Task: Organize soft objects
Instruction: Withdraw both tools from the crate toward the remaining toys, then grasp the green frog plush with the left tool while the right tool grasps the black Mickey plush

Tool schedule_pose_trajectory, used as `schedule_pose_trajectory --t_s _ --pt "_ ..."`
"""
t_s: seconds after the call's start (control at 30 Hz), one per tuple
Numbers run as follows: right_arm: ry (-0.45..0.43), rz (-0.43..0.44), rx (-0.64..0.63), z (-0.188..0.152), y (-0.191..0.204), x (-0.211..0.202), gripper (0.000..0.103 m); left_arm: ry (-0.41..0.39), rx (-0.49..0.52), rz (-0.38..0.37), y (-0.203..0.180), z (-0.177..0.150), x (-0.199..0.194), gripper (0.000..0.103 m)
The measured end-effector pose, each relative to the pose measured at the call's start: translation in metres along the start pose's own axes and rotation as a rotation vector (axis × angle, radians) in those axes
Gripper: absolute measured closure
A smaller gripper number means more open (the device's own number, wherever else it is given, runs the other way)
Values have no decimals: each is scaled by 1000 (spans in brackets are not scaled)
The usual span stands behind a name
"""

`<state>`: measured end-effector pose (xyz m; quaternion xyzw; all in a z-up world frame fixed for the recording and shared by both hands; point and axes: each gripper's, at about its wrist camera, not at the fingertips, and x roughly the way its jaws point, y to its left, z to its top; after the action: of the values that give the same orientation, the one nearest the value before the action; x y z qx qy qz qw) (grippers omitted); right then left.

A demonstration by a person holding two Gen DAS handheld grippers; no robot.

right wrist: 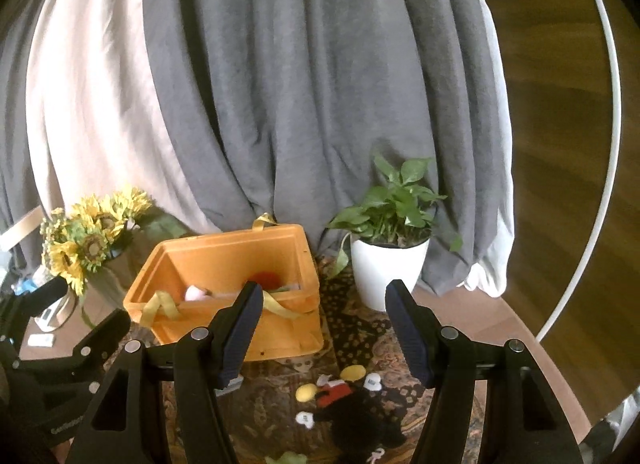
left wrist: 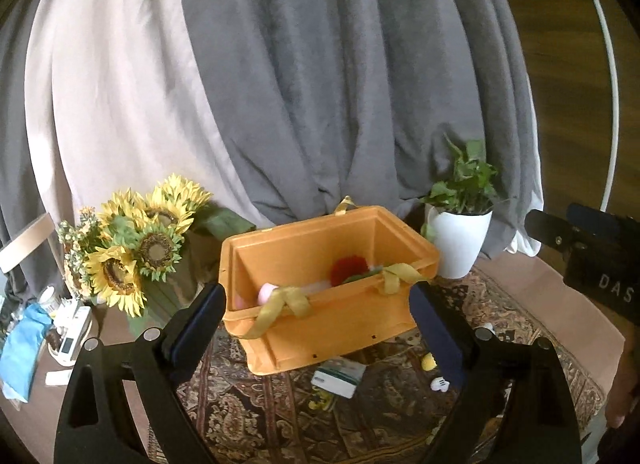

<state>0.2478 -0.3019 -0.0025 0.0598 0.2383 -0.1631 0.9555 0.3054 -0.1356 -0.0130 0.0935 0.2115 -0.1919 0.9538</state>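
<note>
So your orange bin (left wrist: 320, 288) sits on the patterned rug (left wrist: 280, 416) in the middle of the table (right wrist: 520, 328), between the sunflowers (left wrist: 136, 248) and the white potted plant (right wrist: 390, 260), probably so both hands can reach it equally. It already holds soft things: a red pom-pom (left wrist: 348, 268), something pink (left wrist: 267, 293) at the near wall, and something green beside the red one. Yellow ribbon handles (left wrist: 280, 308) flop over the near rim, so watch they do not catch a toy going in.

Your left gripper (left wrist: 318, 328) hovers in front of the bin with its fingers spread wide and nothing between them; the bin shows in the gap but is not gripped. Your right gripper (right wrist: 324, 328) is likewise spread and empty, aimed lower and right of the bin.

That aim makes sense: the black, red and yellow plush mouse (right wrist: 348, 404) lies on the rug near the bin's front right corner, below the right fingers (right wrist: 408, 328), and looks like the next thing to collect. A green soft item (right wrist: 286, 458) peeks in at the bottom edge. A small box (left wrist: 338, 376) lies by the bin's front; I judge it is not soft, so leave it.
</note>
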Motion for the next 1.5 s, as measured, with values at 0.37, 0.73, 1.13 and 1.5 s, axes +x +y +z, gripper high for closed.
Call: schedule_pose_trajectory --t_s 0.37,0.73,1.13,1.5 --pt "41 120 -29 -17 -38 7 38 -15 -57 90 -42 -21 -21 9" --pt "130 217 -92 -52 -66 22 38 39 -58 158 -86 -56 -28 9" --pt "246 300 -153 -94 -83 42 38 132 -70 176 -120 -106 -28 9" --pt "319 380 -228 -115 -78 66 38 170 -76 197 -136 -137 -16 10"
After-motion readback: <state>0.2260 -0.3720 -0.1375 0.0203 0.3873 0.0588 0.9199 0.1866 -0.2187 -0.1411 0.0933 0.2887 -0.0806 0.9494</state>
